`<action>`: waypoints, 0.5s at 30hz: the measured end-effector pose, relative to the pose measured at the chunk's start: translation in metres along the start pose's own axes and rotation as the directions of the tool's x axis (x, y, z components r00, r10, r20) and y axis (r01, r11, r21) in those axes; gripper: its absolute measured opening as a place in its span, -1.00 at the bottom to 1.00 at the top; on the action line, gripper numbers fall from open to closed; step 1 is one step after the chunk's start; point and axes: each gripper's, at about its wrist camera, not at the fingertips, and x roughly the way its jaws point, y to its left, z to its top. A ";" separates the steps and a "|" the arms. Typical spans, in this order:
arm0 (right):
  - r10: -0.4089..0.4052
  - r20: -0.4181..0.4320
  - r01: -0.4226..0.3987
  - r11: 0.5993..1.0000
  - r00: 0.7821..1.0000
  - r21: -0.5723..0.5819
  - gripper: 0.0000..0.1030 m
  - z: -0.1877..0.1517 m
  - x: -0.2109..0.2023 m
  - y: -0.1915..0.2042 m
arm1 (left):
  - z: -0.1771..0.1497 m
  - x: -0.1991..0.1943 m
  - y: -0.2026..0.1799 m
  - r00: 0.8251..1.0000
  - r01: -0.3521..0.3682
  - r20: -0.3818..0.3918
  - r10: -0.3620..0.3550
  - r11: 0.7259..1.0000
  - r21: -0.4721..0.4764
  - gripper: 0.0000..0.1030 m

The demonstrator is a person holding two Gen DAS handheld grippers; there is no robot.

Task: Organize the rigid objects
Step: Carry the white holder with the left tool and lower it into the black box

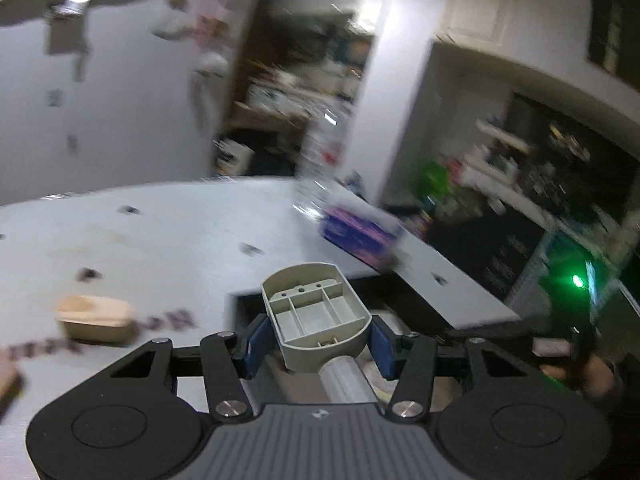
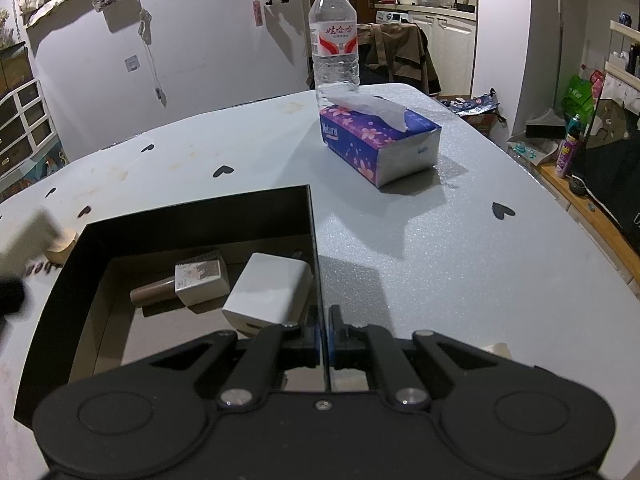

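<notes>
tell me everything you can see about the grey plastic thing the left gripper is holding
The grey plastic part looks like a rigid moulded housing, oblong with rounded ends, its open side facing the camera. Thin ribs divide the inside into compartments, and three small holes sit along the far inner wall. A pale ribbed cylinder sticks out below it toward the camera. The left gripper clamps its sides between blue pads, holding it tilted, clear of the table.

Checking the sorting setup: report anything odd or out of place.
Nothing damaged or spilled. The black box holds a white charger and a stamp-like block lying loosely. A beige piece sits outside it on the table.
</notes>
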 end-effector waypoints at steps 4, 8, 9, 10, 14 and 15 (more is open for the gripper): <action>0.005 0.000 -0.005 1.000 1.000 0.000 -0.92 0.000 0.000 -0.001 | 0.002 0.035 -0.017 0.995 0.030 -0.100 -0.022 0.996 0.079 0.03; 0.011 0.000 -0.011 1.000 1.000 0.002 -0.92 0.000 0.000 -0.002 | 0.003 0.072 -0.024 0.975 0.066 -0.219 -0.025 0.981 0.181 0.03; 0.012 0.001 -0.012 1.000 1.000 0.003 -0.92 0.000 0.000 -0.002 | 0.004 0.077 -0.027 0.971 0.073 -0.239 -0.020 0.974 0.216 0.03; 0.012 0.001 -0.012 1.000 1.000 0.003 -0.92 0.000 0.000 -0.002 | 0.004 0.084 -0.029 0.965 0.087 -0.260 -0.018 0.964 0.252 0.03; 0.012 0.002 -0.012 1.000 1.000 0.003 -0.92 0.000 0.000 -0.002 | 0.002 0.098 -0.028 0.940 0.144 -0.339 -0.028 0.936 0.320 0.03; 0.011 0.002 -0.011 1.000 1.000 0.002 -0.92 -0.001 0.000 -0.002 | 0.002 0.102 -0.027 0.936 0.152 -0.352 -0.025 0.929 0.337 0.03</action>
